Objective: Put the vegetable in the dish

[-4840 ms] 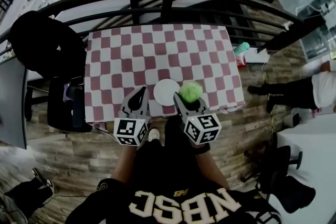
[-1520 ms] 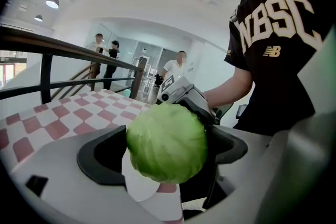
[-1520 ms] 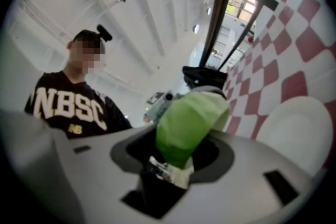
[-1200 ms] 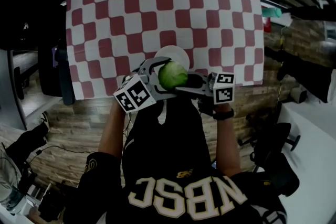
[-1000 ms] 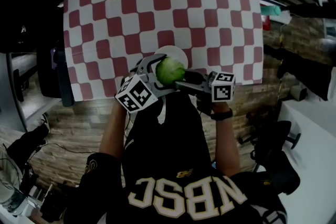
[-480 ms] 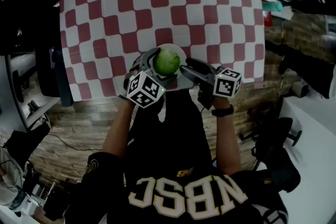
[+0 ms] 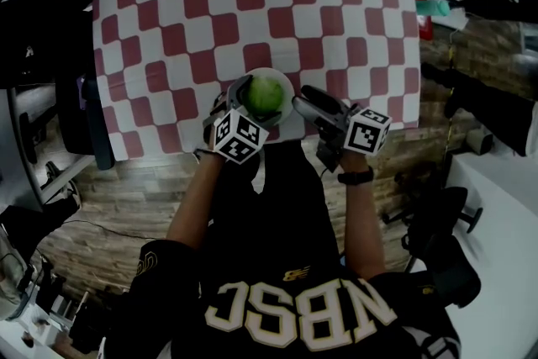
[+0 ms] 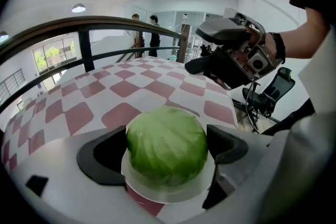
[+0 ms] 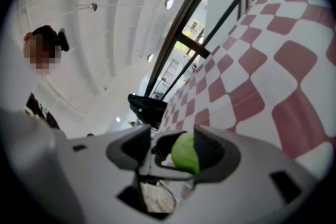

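A round green cabbage [image 7: 265, 94] sits between the jaws of my left gripper [image 7: 259, 97], which is shut on it. It is right over the white dish [image 7: 284, 82], near the front edge of the checkered table. In the left gripper view the cabbage [image 8: 167, 144] fills the gap of the left gripper [image 8: 165, 150], with the dish rim [image 8: 157, 195] just under it; I cannot tell if it rests on the dish. My right gripper [image 7: 303, 99] stands open and empty just right of the dish. It also shows in the left gripper view, the right gripper [image 8: 197, 49] pointing in from the right.
The red-and-white checkered cloth [image 7: 252, 4] covers the table, which a dark railing [image 8: 105, 23] borders at the far side. A dark chair [image 7: 42, 38] stands at the left. A green-capped bottle [image 7: 433, 8] is off the right edge.
The cabbage, held at first by the right gripper, is now in the left one. In the last half second the left gripper carried it forward over the dish and the right gripper drew off.
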Demonstrator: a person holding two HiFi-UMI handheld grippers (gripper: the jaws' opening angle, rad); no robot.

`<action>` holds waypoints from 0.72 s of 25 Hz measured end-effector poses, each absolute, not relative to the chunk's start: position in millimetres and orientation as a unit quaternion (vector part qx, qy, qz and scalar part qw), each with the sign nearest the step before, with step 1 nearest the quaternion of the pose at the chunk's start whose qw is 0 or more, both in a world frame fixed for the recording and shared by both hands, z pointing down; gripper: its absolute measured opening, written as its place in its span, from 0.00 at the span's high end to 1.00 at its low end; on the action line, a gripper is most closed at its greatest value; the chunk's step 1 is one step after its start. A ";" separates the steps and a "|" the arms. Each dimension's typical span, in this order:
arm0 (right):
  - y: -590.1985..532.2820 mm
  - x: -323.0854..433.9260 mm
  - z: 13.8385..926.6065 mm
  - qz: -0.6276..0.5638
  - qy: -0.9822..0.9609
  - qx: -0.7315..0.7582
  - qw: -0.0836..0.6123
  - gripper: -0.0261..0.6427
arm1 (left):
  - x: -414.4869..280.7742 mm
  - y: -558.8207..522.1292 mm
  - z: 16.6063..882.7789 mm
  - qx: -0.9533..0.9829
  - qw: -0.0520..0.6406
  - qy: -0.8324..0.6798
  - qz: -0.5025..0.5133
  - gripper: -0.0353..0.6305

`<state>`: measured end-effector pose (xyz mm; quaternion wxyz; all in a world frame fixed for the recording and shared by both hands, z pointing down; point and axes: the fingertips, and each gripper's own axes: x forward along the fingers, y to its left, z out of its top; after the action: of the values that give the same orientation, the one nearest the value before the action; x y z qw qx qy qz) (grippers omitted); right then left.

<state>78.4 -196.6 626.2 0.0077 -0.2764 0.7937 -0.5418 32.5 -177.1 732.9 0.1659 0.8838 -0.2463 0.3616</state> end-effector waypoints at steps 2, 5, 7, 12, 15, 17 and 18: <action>-196.9 82.3 624.7 -0.540 0.790 -0.290 0.009 0.59 | 31.7 -175.5 733.3 0.883 0.171 -0.246 0.363 0.21; -193.1 86.3 612.3 -0.527 0.791 -0.311 0.003 0.59 | 32.6 -164.9 717.1 0.886 0.168 -0.239 0.361 0.21; -191.6 84.8 600.5 -0.514 0.800 -0.310 -0.007 0.59 | 30.4 -168.8 694.2 0.887 0.184 -0.257 0.337 0.21; -221.3 75.2 567.2 -0.403 0.847 -0.344 -0.047 0.59 | 12.2 -229.8 608.0 0.889 0.179 -0.354 0.228 0.21; -227.7 69.5 531.8 -0.315 0.863 -0.389 -0.071 0.60 | -4.1 -244.5 557.1 0.881 0.162 -0.408 0.175 0.24; -234.9 60.9 504.1 -0.250 0.874 -0.408 -0.079 0.66 | -17.8 -255.1 521.7 0.877 0.135 -0.438 0.142 0.35; -235.4 56.1 491.6 -0.222 0.880 -0.412 -0.084 0.68 | -23.9 -257.5 504.4 0.876 0.122 -0.450 0.128 0.40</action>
<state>56.1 -235.4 491.6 -0.0838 -0.4117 0.8799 -0.2220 -23.9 -257.5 504.4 0.1220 0.8756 -0.4496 0.1280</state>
